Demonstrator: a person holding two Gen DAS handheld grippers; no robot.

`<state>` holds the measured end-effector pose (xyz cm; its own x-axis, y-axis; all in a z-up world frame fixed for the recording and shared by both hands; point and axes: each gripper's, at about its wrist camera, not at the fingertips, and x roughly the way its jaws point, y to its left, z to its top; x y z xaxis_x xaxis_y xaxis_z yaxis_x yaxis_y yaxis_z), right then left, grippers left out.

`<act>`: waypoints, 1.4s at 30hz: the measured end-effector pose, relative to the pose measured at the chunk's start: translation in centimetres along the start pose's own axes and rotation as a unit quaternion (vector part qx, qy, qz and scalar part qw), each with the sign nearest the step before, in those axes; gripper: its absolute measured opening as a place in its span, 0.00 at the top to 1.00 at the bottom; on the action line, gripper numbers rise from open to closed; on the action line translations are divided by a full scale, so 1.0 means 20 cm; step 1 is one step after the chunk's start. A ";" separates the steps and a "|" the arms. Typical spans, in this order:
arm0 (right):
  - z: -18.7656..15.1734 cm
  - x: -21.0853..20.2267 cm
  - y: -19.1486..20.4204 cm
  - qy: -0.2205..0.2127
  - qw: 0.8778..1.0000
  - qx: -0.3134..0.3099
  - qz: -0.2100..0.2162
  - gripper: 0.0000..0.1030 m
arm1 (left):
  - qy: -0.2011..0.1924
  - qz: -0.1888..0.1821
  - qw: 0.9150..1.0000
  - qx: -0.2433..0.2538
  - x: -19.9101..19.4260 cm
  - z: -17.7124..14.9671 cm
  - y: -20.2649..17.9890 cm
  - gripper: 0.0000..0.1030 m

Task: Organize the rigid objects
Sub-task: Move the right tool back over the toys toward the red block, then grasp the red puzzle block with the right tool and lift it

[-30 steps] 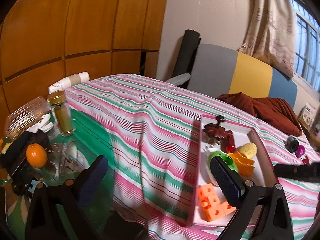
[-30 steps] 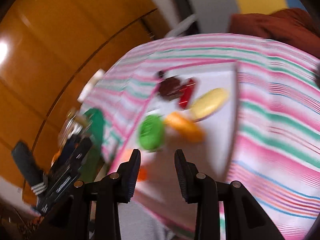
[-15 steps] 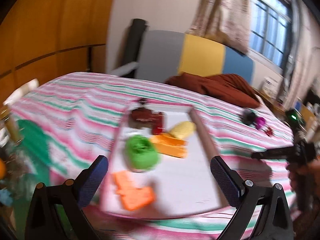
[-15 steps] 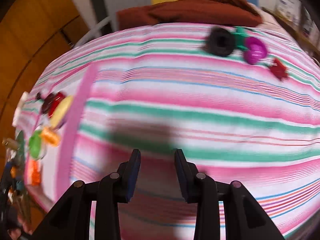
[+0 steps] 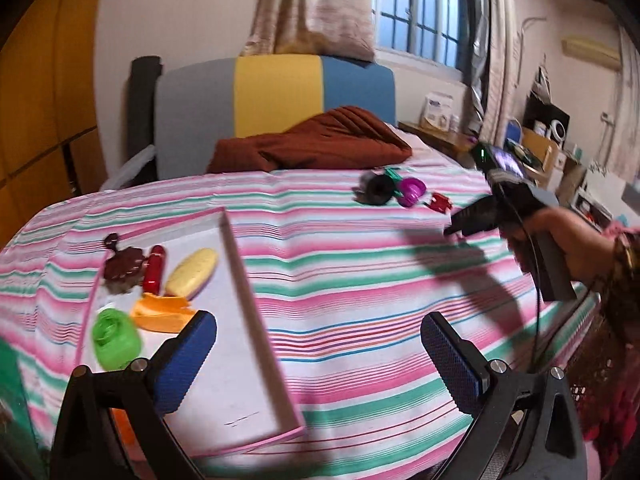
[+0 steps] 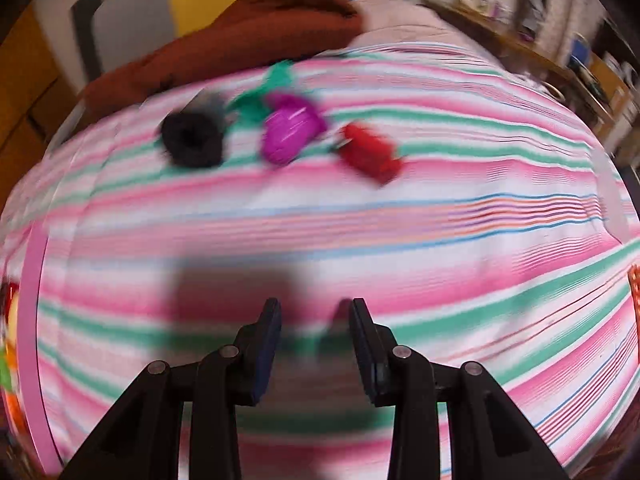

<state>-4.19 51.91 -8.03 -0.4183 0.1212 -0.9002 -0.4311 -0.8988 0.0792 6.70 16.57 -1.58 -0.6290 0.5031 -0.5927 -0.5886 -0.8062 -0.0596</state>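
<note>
A pink-rimmed white tray (image 5: 236, 264) lies on the striped bed at the left. It holds a brown toy (image 5: 124, 266), a red piece (image 5: 155, 266), a yellow oval (image 5: 193, 266), an orange piece (image 5: 164, 314) and a green cup (image 5: 115, 338). Far across the bed lie a black ring (image 5: 376, 189) (image 6: 192, 140), a green piece (image 6: 260, 98), a magenta piece (image 5: 412, 191) (image 6: 290, 130) and a red toy (image 5: 439, 202) (image 6: 370, 154). My left gripper (image 5: 318, 356) is open and empty near the tray's front. My right gripper (image 6: 314, 336) (image 5: 460, 224) is open and empty above the bedspread, short of these loose toys.
A brown cloth (image 5: 316, 146) lies at the bed's head against a grey, yellow and blue headboard (image 5: 276, 96). A cluttered side table (image 5: 440, 136) and boxes stand at the right. The tray's pink edge (image 6: 34, 320) shows at the left of the right wrist view.
Both grippers have swung to the right, from the tray toward the loose toys. The right gripper has come closer to the black, magenta and red pieces. Both stay open.
</note>
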 end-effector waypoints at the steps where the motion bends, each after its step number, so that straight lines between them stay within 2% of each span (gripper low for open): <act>1: 0.03 0.00 -0.05 -0.010 1.000 0.018 0.000 0.66 | 0.003 -0.003 1.000 0.001 0.01 0.00 -0.01 0.00; 6: 0.17 0.01 -0.26 -0.047 0.995 0.093 0.003 0.66 | 0.011 -0.012 1.000 0.013 0.06 0.01 -0.08 0.00; 11: 0.28 0.07 -0.30 -0.063 0.989 0.131 0.030 0.66 | 0.016 -0.013 1.000 0.020 0.09 0.00 -0.13 0.00; 15: 0.33 0.11 -0.35 -0.073 0.986 0.146 0.030 0.64 | 0.021 -0.010 0.999 0.024 0.10 -0.01 -0.15 0.00; 19: 0.35 0.12 -0.35 -0.060 0.988 0.139 0.036 0.63 | 0.022 -0.006 0.999 0.025 0.12 -0.02 -0.17 0.00; 20: 0.33 0.11 -0.34 -0.049 0.988 0.139 0.042 0.63 | 0.022 -0.006 0.999 0.025 0.12 -0.02 -0.17 0.00; 22: 0.29 0.13 -0.29 0.000 0.990 0.122 0.068 0.63 | 0.023 -0.005 0.999 0.023 0.13 -0.02 -0.16 0.00; 23: 0.28 0.13 -0.29 0.008 0.990 0.120 0.071 0.63 | 0.023 -0.004 0.999 0.022 0.14 -0.02 -0.16 0.00; 29: 0.29 0.03 -0.33 -0.055 0.987 0.139 0.054 0.63 | 0.030 -0.004 0.999 0.015 0.15 -0.03 -0.15 0.00; 33: 0.34 0.06 -0.26 -0.061 0.990 0.099 0.082 0.59 | 0.028 -0.004 1.000 0.014 0.14 -0.03 -0.15 0.00; 35: 0.37 0.12 -0.17 -0.050 0.994 0.056 0.081 0.58 | 0.029 -0.004 0.999 0.016 0.14 -0.03 -0.15 0.00; 38: 0.35 0.16 -0.07 -0.038 0.998 -0.005 0.044 0.57 | 0.030 -0.002 0.999 0.017 0.14 -0.03 -0.15 0.00; 40: 0.34 0.17 -0.02 -0.048 0.998 -0.051 0.008 0.57 | 0.031 -0.002 0.999 0.016 0.15 -0.03 -0.16 0.00; 42: 0.33 0.19 0.01 -0.051 0.996 -0.068 -0.010 0.57 | 0.033 -0.002 0.999 0.019 0.15 -0.03 -0.16 0.00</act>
<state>-11.12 55.00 -8.70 -0.4932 0.1749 -0.8522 -0.3299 -0.9440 -0.0028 7.08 20.51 -3.68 -0.5924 0.4840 -0.6441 -0.6107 -0.7912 -0.0328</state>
